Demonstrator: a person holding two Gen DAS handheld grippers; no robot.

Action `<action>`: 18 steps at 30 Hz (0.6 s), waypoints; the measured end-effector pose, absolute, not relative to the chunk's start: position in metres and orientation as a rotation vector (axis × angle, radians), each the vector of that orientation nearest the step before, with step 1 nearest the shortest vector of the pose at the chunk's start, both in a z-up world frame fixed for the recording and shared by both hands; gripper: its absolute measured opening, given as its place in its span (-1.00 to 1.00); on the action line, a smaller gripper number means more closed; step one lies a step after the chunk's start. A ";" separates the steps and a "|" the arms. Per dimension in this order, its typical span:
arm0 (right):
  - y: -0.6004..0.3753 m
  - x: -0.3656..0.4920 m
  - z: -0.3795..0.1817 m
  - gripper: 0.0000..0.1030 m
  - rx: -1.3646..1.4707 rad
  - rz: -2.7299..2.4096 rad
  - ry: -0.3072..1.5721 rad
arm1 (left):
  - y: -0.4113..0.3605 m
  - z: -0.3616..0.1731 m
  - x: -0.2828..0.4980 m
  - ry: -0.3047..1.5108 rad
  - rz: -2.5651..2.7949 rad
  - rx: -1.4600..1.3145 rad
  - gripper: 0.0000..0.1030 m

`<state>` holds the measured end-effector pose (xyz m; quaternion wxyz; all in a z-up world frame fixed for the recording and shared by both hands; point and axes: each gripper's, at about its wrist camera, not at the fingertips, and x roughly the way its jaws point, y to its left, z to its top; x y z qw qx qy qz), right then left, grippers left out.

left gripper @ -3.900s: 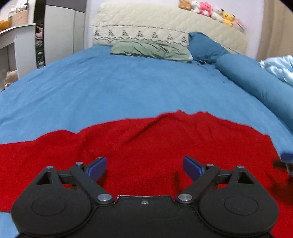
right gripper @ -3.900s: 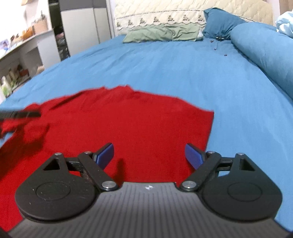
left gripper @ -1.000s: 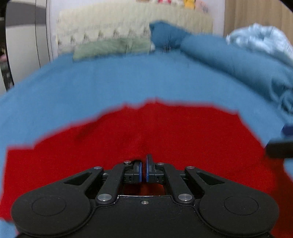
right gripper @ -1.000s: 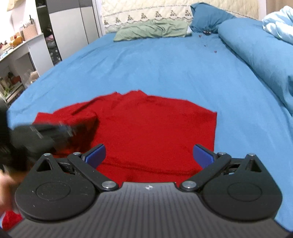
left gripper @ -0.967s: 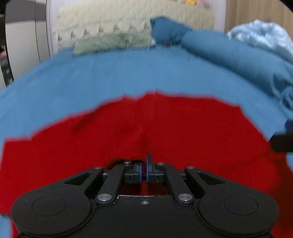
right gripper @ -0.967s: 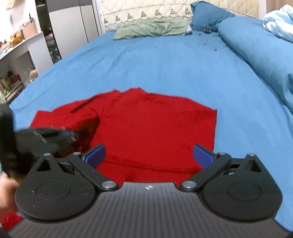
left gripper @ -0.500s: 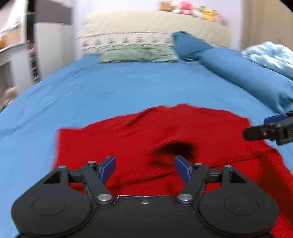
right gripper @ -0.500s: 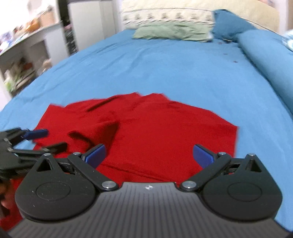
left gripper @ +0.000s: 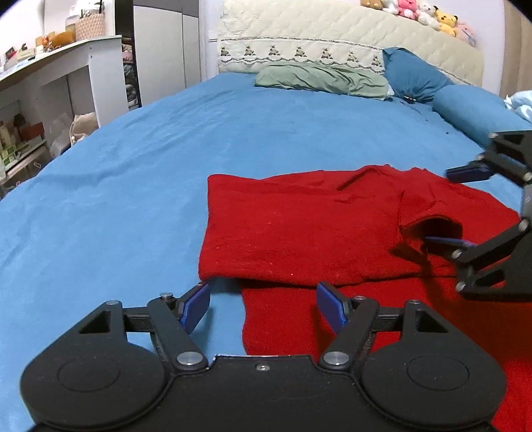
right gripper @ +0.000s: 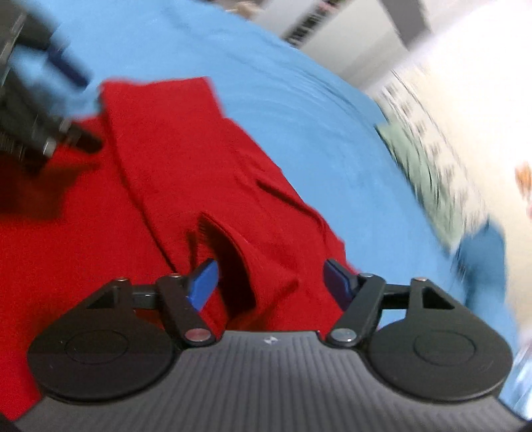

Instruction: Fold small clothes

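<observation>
Left wrist view, far left of frame: white shelf unit (left gripper: 66, 76) with a basket and small clutter on top; blue bedsheet (left gripper: 133, 186) fills left and centre; lower middle, left gripper (left gripper: 262, 309) low over the sheet, blue pads spread wide, released, nothing between them; its left pad over bare sheet, its right pad over red cloth; red garment (left gripper: 299, 229) sits centre to right of frame, flat on the sheet, one panel folded over on top with its near edge just beyond the left gripper's tips; a raised dark pocket of cloth at the fold's right end; top centre, cream quilted headboard (left gripper: 332, 40), green pillow (left gripper: 319, 78) below it, dark blue pillow (left gripper: 412, 76) to its right, plush toys (left gripper: 419, 11) along the headboard top; right edge, right gripper (left gripper: 455, 209) turned sideways, fingers apart, one above and one below that raised pocket, contact unclear.

Right wrist view, tilted and motion-blurred: upper left, the left gripper (right gripper: 50, 103) as a dark smear over the garment's (right gripper: 166, 159) corner; red cloth covers left and centre; bottom centre, right gripper (right gripper: 271, 280) with fingers wide apart, released; a lifted ridge of red cloth stands between them, nearer the left pad, not pinched; sheet (right gripper: 316, 133) to the right, pillow (right gripper: 422, 176) and headboard blurred at far right.
</observation>
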<state>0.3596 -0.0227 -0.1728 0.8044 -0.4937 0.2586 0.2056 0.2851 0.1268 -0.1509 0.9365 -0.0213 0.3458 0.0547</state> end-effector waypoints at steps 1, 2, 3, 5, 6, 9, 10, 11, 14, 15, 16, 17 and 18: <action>-0.018 0.360 -0.179 0.44 -1.122 0.468 0.535 | 0.127 -0.151 0.286 0.707 0.111 -0.044 0.46; -0.014 0.359 -0.185 0.40 -1.191 0.499 0.520 | 0.127 -0.152 0.284 0.708 0.111 -0.041 0.46; -0.010 0.358 -0.192 0.27 -1.257 0.528 0.507 | 0.127 -0.152 0.283 0.708 0.111 -0.037 0.46; -0.006 0.359 -0.202 -0.14 -1.345 0.569 0.511 | 0.126 -0.154 0.283 0.712 0.109 -0.034 0.46; -0.006 0.361 -0.206 -0.52 -1.368 0.582 0.528 | 0.126 -0.155 0.284 0.714 0.108 -0.036 0.46; -0.013 0.371 -0.202 -0.61 -1.296 0.565 0.571 | 0.128 -0.156 0.284 0.714 0.108 -0.045 0.46; -0.019 0.374 -0.195 -0.61 -1.240 0.546 0.572 | 0.129 -0.156 0.284 0.713 0.108 -0.047 0.46; -0.029 0.380 -0.183 -0.61 -1.137 0.501 0.579 | 0.131 -0.156 0.285 0.712 0.109 -0.047 0.46; -0.073 0.396 -0.146 -0.61 -0.798 0.331 0.600 | 0.134 -0.157 0.287 0.713 0.116 -0.045 0.46; -0.091 0.400 -0.137 -0.61 -0.679 0.276 0.610 | 0.133 -0.158 0.288 0.714 0.120 -0.045 0.46; -0.114 0.403 -0.129 -0.61 -0.548 0.221 0.624 | 0.134 -0.159 0.288 0.715 0.123 -0.047 0.46; -0.138 0.403 -0.126 -0.61 -0.408 0.169 0.640 | 0.135 -0.160 0.290 0.717 0.126 -0.049 0.46; -0.162 0.403 -0.128 -0.61 -0.278 0.126 0.654 | 0.135 -0.161 0.291 0.720 0.128 -0.051 0.45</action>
